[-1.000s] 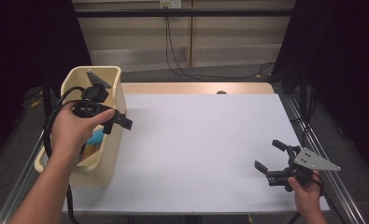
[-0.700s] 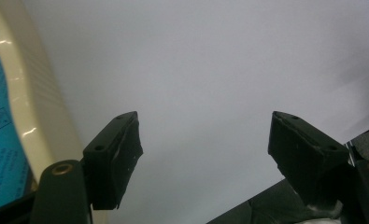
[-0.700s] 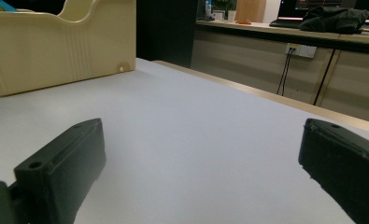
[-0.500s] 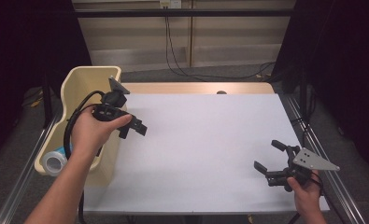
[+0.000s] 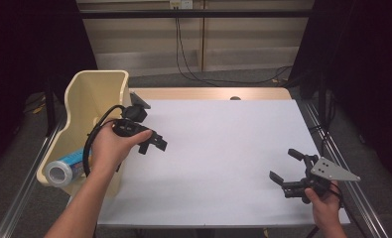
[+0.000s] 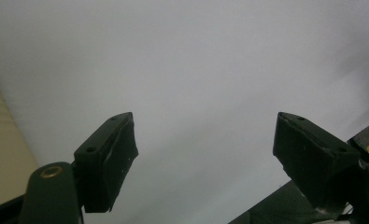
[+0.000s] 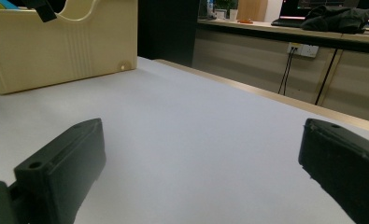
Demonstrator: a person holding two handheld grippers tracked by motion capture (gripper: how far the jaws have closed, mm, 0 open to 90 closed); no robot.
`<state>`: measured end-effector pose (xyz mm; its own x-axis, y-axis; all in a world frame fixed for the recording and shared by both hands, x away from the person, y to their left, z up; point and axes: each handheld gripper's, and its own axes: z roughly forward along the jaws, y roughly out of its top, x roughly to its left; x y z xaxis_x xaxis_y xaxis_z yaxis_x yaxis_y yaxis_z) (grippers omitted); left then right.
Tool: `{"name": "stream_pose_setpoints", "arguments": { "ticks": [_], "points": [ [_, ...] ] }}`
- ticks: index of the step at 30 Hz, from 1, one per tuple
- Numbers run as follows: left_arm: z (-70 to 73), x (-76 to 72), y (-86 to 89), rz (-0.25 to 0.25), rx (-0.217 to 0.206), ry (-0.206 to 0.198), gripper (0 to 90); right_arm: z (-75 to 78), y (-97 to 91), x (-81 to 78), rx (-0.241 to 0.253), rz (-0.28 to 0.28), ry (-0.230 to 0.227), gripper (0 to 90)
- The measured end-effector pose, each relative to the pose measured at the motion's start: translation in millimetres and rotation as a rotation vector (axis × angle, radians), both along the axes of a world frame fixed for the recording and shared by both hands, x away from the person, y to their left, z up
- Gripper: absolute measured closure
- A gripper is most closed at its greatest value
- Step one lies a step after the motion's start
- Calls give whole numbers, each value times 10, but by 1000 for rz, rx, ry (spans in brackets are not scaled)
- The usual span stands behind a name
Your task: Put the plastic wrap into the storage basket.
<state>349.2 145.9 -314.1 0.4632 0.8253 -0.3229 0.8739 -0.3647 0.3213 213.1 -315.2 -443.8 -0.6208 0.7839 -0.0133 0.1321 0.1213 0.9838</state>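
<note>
Nearest, the right gripper (image 5: 288, 169) sits low over the white table (image 5: 223, 148), jaws wide, holding nothing. Farther left, the left gripper (image 5: 154, 144) gapes empty beside the cream bin (image 5: 92, 94), a tape roll (image 5: 64, 168) inside

Table (image 5: 223, 148) open throughout; cream bin (image 5: 92, 99) blocks its left edge.

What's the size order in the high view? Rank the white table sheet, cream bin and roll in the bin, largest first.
1. White table sheet
2. Cream bin
3. Roll, lying at the bin's near end
</note>
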Motion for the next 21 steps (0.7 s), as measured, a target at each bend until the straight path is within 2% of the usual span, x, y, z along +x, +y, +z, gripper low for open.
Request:
{"name": "stream_pose_setpoints", "arguments": {
  "ticks": [5,12,17,21],
  "points": [
    [-107,-2,-21,-12,-17,-7,207,0,1,0,-1,1,0,3],
    [-231,-49,-49,-15,-55,-43,208,0,3,0,-2,-1,1,3],
    [-333,-71,-70,-23,-71,-52,205,-2,10,0,-2,0,4,3],
    [-468,-88,-85,-20,-84,-48,201,-5,9,3,-8,0,3,3]
  ]
}}
